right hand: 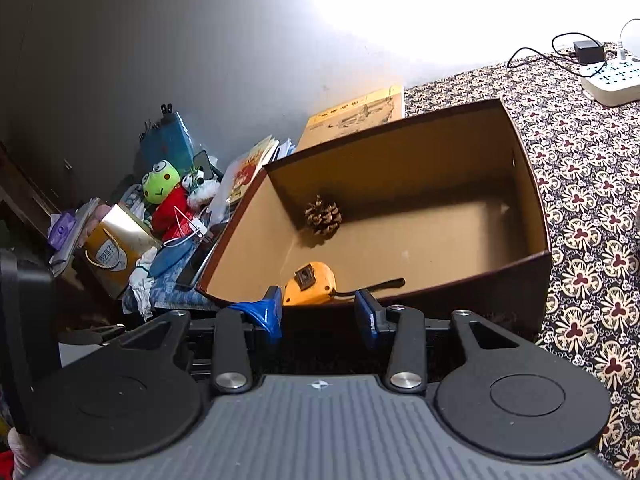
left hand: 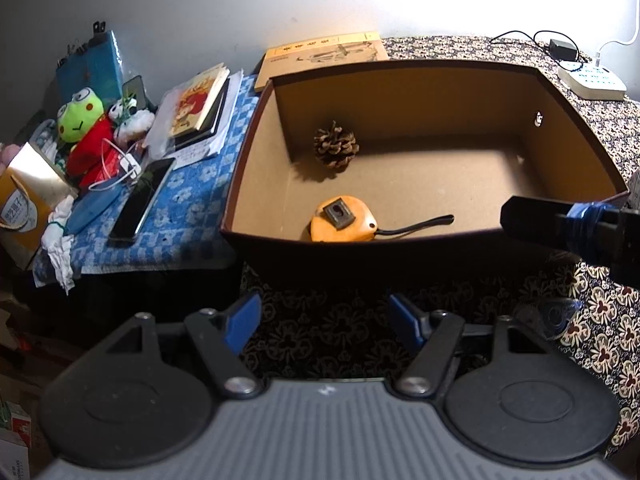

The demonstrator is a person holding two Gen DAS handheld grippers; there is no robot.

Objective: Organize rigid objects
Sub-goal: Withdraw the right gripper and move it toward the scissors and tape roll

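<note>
An open brown cardboard box [left hand: 576, 128] [right hand: 532, 208] stands on a flower-patterned tablecloth [left hand: 600, 320] [right hand: 592, 208]. Inside it a pine cone [left hand: 336, 145] [right hand: 323, 216] rests near the back left corner. An orange tape measure [left hand: 344, 220] [right hand: 310, 284] with a black strap lies against the front wall. My left gripper [left hand: 324, 320] is open in front of the box, with nothing between its blue pads. My right gripper [right hand: 320, 314] is also open and empty, just short of the box's front wall. One of its fingers [left hand: 532, 220], wrapped in blue tape, reaches over the box's front right corner.
Left of the box a low table with a blue checked cloth [left hand: 192, 200] holds a frog plush [left hand: 78, 118] [right hand: 158, 188], a phone [left hand: 140, 200], books [left hand: 200, 100] and a gold bag [left hand: 28, 196]. A flat cardboard packet [left hand: 324, 52] lies behind the box. A white power strip [left hand: 592, 80] [right hand: 612, 80] sits at the back right.
</note>
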